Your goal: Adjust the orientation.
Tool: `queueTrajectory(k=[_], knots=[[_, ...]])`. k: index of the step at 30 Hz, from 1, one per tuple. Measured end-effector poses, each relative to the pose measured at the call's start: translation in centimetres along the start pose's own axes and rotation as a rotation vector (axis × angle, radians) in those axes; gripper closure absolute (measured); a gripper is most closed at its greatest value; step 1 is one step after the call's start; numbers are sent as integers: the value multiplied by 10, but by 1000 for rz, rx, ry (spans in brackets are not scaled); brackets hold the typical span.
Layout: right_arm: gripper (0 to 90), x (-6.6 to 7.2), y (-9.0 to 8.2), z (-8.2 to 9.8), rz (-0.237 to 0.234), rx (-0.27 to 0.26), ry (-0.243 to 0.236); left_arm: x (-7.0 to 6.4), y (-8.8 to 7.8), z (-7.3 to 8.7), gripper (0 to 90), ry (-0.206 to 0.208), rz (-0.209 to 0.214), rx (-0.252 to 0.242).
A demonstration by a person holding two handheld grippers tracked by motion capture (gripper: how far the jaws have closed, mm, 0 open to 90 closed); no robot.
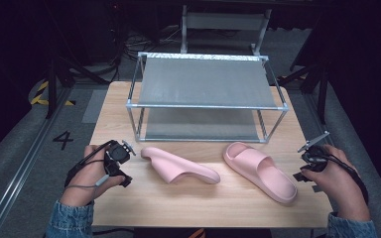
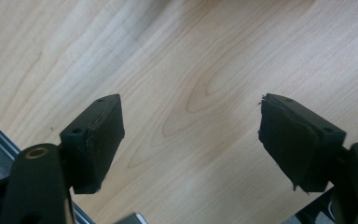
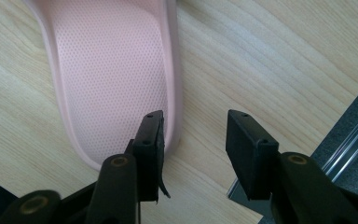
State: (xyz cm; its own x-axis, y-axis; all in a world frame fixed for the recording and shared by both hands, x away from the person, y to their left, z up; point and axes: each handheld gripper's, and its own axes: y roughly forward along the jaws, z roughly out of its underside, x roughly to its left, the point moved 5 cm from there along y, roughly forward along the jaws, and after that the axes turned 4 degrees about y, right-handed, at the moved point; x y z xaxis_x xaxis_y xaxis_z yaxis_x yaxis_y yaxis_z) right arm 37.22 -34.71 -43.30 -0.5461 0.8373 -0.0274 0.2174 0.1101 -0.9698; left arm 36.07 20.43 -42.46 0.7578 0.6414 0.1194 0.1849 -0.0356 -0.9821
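Light wooden table (image 1: 129, 198) — carrying two pink slippers (image 1: 260, 171), one seemingly on edge — and a metal-framed rack (image 1: 206, 106).

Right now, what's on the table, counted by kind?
Pink slippers: 2, one on its side, one sole-down
Metal shelf racks: 1
Handheld grippers: 2, left gripper and right gripper, both open
Total: 5

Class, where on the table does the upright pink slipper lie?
In the high view the upright pink slipper lies right of centre, before the metal rack, between the tipped slipper and the right gripper.
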Motion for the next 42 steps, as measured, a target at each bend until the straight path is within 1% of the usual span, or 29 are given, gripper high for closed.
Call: queueTrajectory(k=[1, 2, 3, 4, 5, 7, 10, 11, 12, 13, 14, 16, 17, 18, 19, 20, 21, 23, 24, 25, 26, 27, 30, 32, 36, 40, 42], knots=[[583, 0, 0, 0, -2, -5, 0, 0, -1, -1, 258, 11, 3, -6], [584, 0, -1, 0, -11, -11, -2, -1, -2, -2, 289, 7, 11, -7], [584, 1, -1, 0, -11, -20, 2, -1, -3, -3, 337, -3, 19, -14], [583, 1, -2, -1, -13, -25, 6, -2, -5, -4, 366, -14, 32, -19], [584, 0, -2, -1, -6, -31, 5, -2, -6, -6, 385, -11, 33, -27], [583, 0, -2, -1, 0, -40, 10, -4, -10, -9, 450, -3, 51, -44], [584, 1, -3, -1, -7, -48, 14, -7, -14, -13, 532, 12, 82, -78], [585, 1, -3, -1, -6, -51, 15, -9, -16, -15, 557, 10, 92, -90], [585, 1, -3, -1, -1, -53, 13, -9, -18, -17, 589, 15, 94, -103], [585, 1, -3, -1, -1, -53, 13, -9, -18, -17, 622, 15, 94, -103], [586, 1, -3, 0, 1, -51, 11, -11, -20, -20, 622, 15, 102, -119], [588, 3, -4, 0, 3, -57, 14, -14, -23, -25, 710, 17, 122, -140], [589, 3, -4, 1, 1, -58, 13, -16, -25, -28, 751, 26, 135, -151], [589, 3, -3, 1, 0, -62, 14, -19, -26, -32, 774, 38, 150, -164], [589, 4, -3, 2, -3, -60, 15, -21, -26, -33, 814, 46, 161, -166], [589, 4, -3, 2, -3, -60, 15, -21, -26, -33, 836, 46, 161, -166], [589, 4, -2, 3, -3, -61, 18, -25, -27, -37, 836, 62, 176, -171], [588, 4, -1, 5, -2, -62, 23, -31, -28, -43, 891, 90, 191, -183], [588, 4, -1, 5, -2, -62, 24, -33, -28, -46, 899, 99, 197, -187], [588, 4, -1, 6, -1, -62, 28, -36, -27, -49, 900, 120, 205, -185], [588, 4, -1, 7, -1, -61, 28, -38, -27, -50, 900, 129, 212, -180], [588, 4, -1, 7, 0, -64, 29, -38, -27, -50, 900, 129, 212, -180], [583, 5, 0, 8, -6, -66, 34, -44, -24, -55, 900, 154, 227, -171], [582, 5, 0, 9, -3, -65, 37, -50, -22, -59, 900, 173, 251, -169], [581, 5, 0, 9, -3, -67, 39, -59, -23, -65, 900, 211, 276, -188], [578, 7, 2, 7, -5, -72, 34, -65, -21, -70, 900, 233, 283, -190], [577, 8, 3, 6, -7, -73, 32, -67, -20, -73, 900, 236, 276, -206]])
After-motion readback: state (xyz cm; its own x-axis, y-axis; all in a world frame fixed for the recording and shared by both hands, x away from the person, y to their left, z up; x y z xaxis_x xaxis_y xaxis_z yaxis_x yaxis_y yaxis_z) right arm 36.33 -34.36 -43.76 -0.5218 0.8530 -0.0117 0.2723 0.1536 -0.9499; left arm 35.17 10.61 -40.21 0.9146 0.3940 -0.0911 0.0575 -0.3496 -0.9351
